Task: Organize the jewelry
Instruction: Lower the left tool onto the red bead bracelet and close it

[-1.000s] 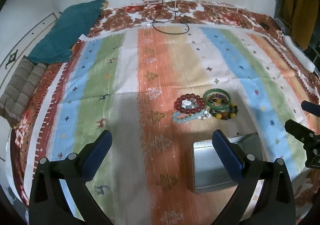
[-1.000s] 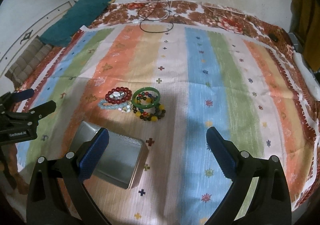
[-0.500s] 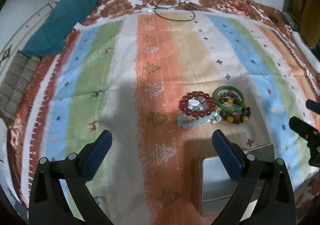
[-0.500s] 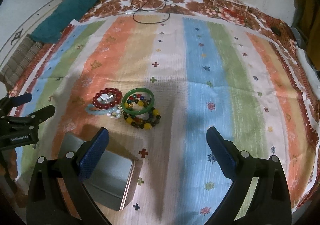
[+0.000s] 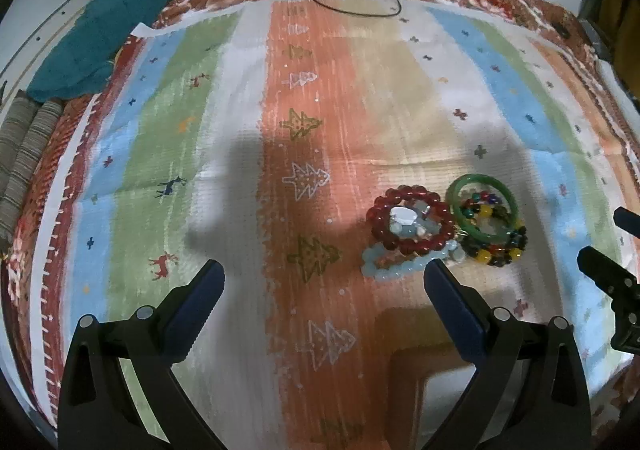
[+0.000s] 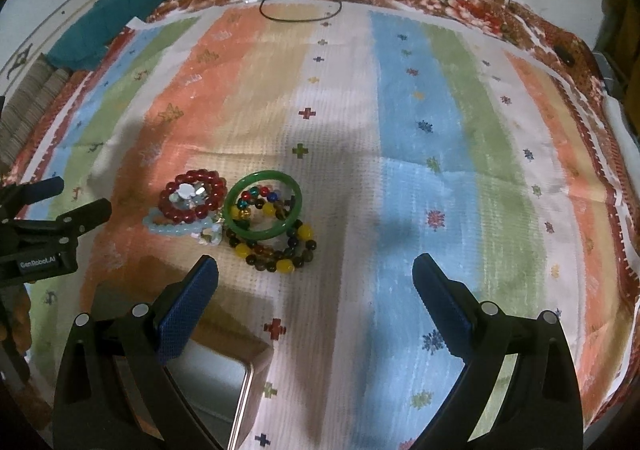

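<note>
Both cameras have pushed forward and lower over the last second — the jewelry pile sits larger and nearer the tongs, and the metal tin (image 6: 224,382) has slid toward 6 o'clock, half under the right tongs (image 6: 314,292).

Left tongs (image 5: 322,290) and right tongs both stand wide apart, holding nothing.

On the striped bedspread (image 6: 420,130) the pieces lie in one touching heap: a red bead bracelet (image 6: 191,197) at 9 o'clock of a smooth green bangle (image 6: 262,206), a pale blue bead strand (image 6: 172,227) under the red one, and a dark-and-yellow bead bracelet (image 6: 276,252) at 6 o'clock, partly beneath the bangle.

Risk, as I judge it: the strands overlap, so lifting one may drag a neighbour along — the bangle rests on the yellow beads, and the red loop on the blue. The bangle looks glassy and rigid, likely to slip from a shallow pinch; the beaded loops are limp and round-grained, apt to sag or roll. The woven cloth is soft, so a pad pressed down could snag it.
</note>
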A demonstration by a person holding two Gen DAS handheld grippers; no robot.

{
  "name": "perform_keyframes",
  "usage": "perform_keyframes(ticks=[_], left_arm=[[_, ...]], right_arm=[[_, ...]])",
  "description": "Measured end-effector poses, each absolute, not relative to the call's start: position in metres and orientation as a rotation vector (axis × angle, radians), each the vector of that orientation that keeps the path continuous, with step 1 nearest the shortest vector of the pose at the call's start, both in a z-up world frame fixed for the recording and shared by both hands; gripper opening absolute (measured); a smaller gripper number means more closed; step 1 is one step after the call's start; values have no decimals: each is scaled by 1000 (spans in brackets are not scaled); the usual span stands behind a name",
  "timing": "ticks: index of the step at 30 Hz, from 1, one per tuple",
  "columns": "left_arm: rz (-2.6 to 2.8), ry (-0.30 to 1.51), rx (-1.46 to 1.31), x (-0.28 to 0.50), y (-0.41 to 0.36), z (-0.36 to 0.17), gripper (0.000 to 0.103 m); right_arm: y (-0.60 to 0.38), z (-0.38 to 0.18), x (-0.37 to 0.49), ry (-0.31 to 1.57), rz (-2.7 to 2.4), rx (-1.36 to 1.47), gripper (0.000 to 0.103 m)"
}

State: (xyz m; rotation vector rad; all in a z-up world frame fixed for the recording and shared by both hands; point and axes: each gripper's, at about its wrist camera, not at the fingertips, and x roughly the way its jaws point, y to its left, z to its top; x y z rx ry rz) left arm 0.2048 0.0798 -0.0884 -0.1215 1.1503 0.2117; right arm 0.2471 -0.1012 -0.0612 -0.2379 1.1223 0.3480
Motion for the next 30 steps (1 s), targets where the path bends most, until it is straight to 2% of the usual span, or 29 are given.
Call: perform_keyframes(ticks=[12,20,22,27,30], left_arm=[[212,1180,-61,231,74,-107,97],[220,1222,-78,244,85,-126,89],[218,1223,-91,247,87,-128,88],[212,1222,-91,258,87,-131,85],[207,1226,-86,263,87,-133,83]], right_arm=[[-96,-82,273,1155,320,-237,98],[-93,-98,287,1192,305,-243,98],[-91,-101,291,1201,302,-240,88],[-88,-106,299,1210,303,-243,86],[-87,-109,306,1214,301,-244,76]])
